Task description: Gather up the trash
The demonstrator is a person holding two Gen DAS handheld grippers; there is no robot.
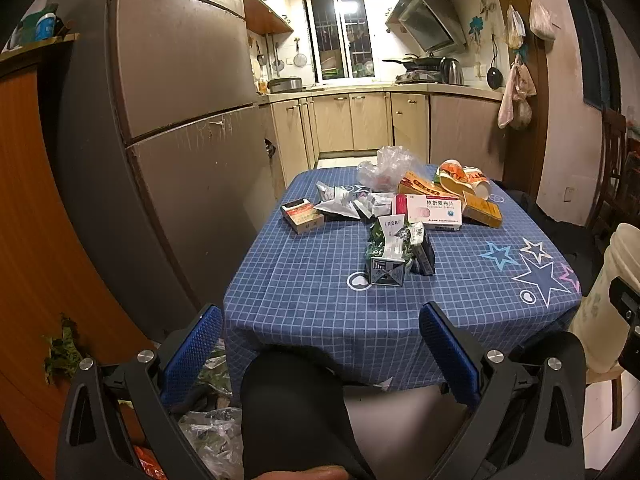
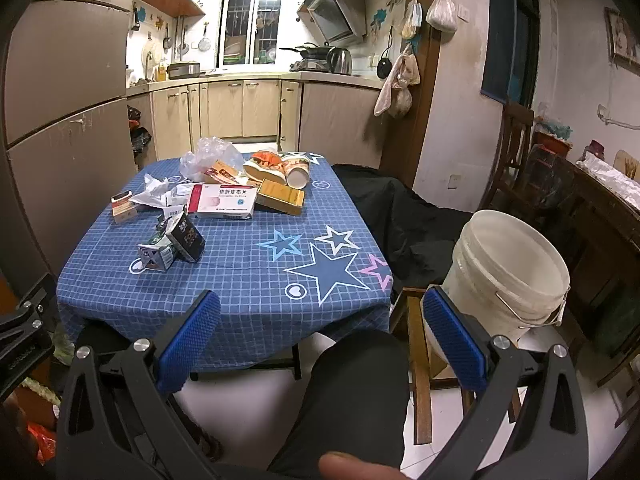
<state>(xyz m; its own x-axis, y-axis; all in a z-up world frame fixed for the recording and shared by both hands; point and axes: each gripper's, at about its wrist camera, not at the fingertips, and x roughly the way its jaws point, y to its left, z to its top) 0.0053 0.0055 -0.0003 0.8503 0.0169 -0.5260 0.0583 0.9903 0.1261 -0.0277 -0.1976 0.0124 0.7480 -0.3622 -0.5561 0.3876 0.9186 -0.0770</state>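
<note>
Trash lies on a table with a blue checked cloth (image 1: pixel 320 296) (image 2: pixel 240 280): a white and red medicine box (image 1: pixel 434 208) (image 2: pixel 224 200), a yellow box (image 1: pixel 482 210) (image 2: pixel 280 197), paper cups (image 1: pixel 464 178) (image 2: pixel 296 174), a clear plastic bag (image 1: pixel 384 168) (image 2: pixel 206 158), crumpled wrappers (image 1: pixel 340 204) (image 2: pixel 154 192), a small carton (image 1: pixel 298 214) (image 2: pixel 123 206) and crushed dark packs (image 1: pixel 394 256) (image 2: pixel 176 246). A white bucket (image 2: pixel 508 272) (image 1: pixel 608 300) stands on a wooden stool right of the table. My left gripper (image 1: pixel 320 348) and right gripper (image 2: pixel 320 336) are open and empty, held below the table's near edge.
A grey fridge (image 1: pixel 180 120) stands left of the table. Kitchen cabinets (image 1: pixel 352 120) line the back. Bags of rubbish (image 1: pixel 212 432) lie on the floor at the left. A black cloth (image 2: pixel 404 216) and dark wooden furniture (image 2: pixel 580 208) sit at the right. My knee (image 2: pixel 352 392) is between the fingers.
</note>
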